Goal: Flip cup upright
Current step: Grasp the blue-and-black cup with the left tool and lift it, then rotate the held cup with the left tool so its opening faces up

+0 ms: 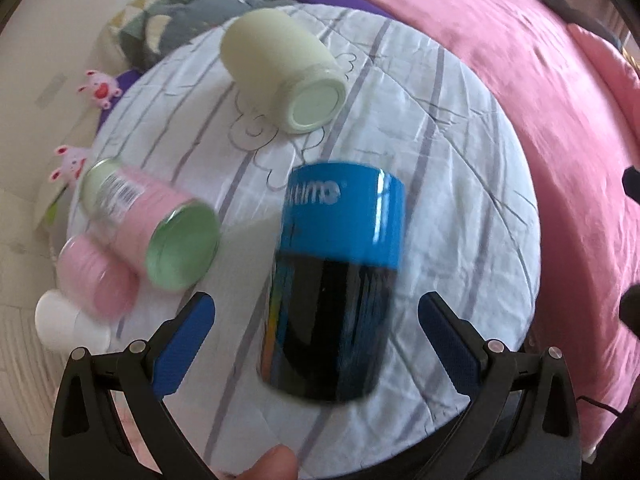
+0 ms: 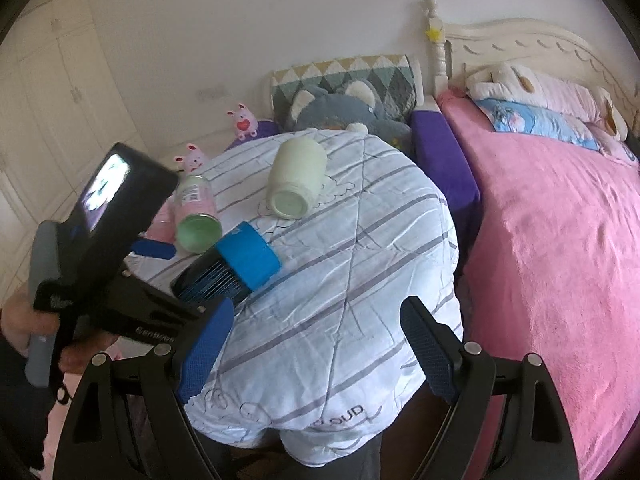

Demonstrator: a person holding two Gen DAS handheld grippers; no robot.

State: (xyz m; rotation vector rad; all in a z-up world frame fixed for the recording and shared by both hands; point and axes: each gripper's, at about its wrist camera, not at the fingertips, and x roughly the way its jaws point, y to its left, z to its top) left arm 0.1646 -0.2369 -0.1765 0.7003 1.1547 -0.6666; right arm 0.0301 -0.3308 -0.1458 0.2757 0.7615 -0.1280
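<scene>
A blue and black cup (image 1: 336, 280) lies on its side on the white quilt-covered table (image 1: 460, 184), its black end toward me. My left gripper (image 1: 316, 344) is open, its blue pads on either side of the cup's near end without touching it. The cup also shows in the right wrist view (image 2: 230, 266), with the left gripper's body beside it. My right gripper (image 2: 316, 352) is open and empty, held above the near part of the table (image 2: 360, 240).
A pale green cup (image 1: 284, 76) lies on its side farther back. A pink cup with a green mouth (image 1: 160, 232), another pink cup (image 1: 94, 276) and a white cup (image 1: 64, 322) lie at the left. A pink bed (image 2: 560, 240) is to the right.
</scene>
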